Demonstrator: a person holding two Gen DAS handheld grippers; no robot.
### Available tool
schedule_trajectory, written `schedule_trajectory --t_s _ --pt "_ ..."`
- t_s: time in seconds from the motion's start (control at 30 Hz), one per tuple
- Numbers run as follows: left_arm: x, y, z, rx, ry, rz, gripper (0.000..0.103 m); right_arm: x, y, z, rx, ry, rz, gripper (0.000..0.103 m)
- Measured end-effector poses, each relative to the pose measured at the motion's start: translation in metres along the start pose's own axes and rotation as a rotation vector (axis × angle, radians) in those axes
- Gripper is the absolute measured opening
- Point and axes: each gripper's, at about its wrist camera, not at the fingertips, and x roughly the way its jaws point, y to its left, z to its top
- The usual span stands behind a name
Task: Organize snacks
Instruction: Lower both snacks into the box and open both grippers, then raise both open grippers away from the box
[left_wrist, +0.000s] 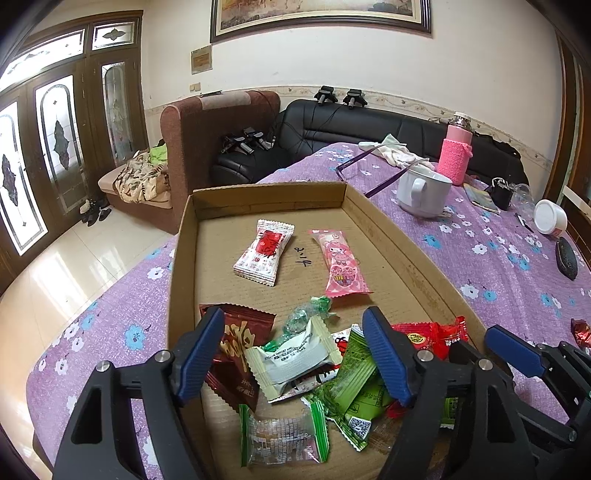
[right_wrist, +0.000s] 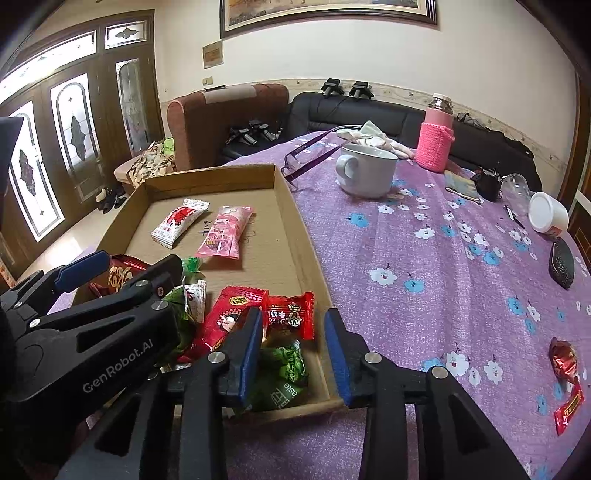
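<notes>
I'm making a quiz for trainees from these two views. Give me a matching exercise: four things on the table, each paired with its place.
Things:
1. pink snack packet
2. white mug
3. red wrapped candy
4. pink bottle

Places:
A. on the purple cloth, outside the box, at the right
B. far end of the table, behind the mug
C. inside the cardboard box
D. on the cloth just beyond the box's far right corner

Pairs: 1-C, 2-D, 3-A, 4-B

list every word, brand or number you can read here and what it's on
"GenRobot.AI": on the black body of the left gripper, seen in the right wrist view.
"My Melody": on the pink snack packet, small and only roughly legible.
"aste": letters on the green packet, rest cut off.
Handwritten marks on the cardboard box floor: unreadable.
Print on the other wrappers and the QR code label: too small or blurred.
</notes>
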Motion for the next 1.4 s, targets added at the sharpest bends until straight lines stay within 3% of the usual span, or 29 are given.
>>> schedule_trajectory --t_s 0.83,1.07,1.4 --pt "0.001 0.008 -0.001 0.011 -0.005 0.021 0.081 -0.019 -0.012 -0.005 0.023 -0.026 0.004 0.051" --pt "0.000 0.008 -0.001 0.031 -0.015 0.052 0.082 -0.023 -0.045 -0.008 0.128 0.021 0.040 0.051" --pt "0.006 0.009 0.002 0.055 -0.016 0.090 0.084 -0.054 -0.107 -0.018 0.242 -0.020 -0.001 0.051"
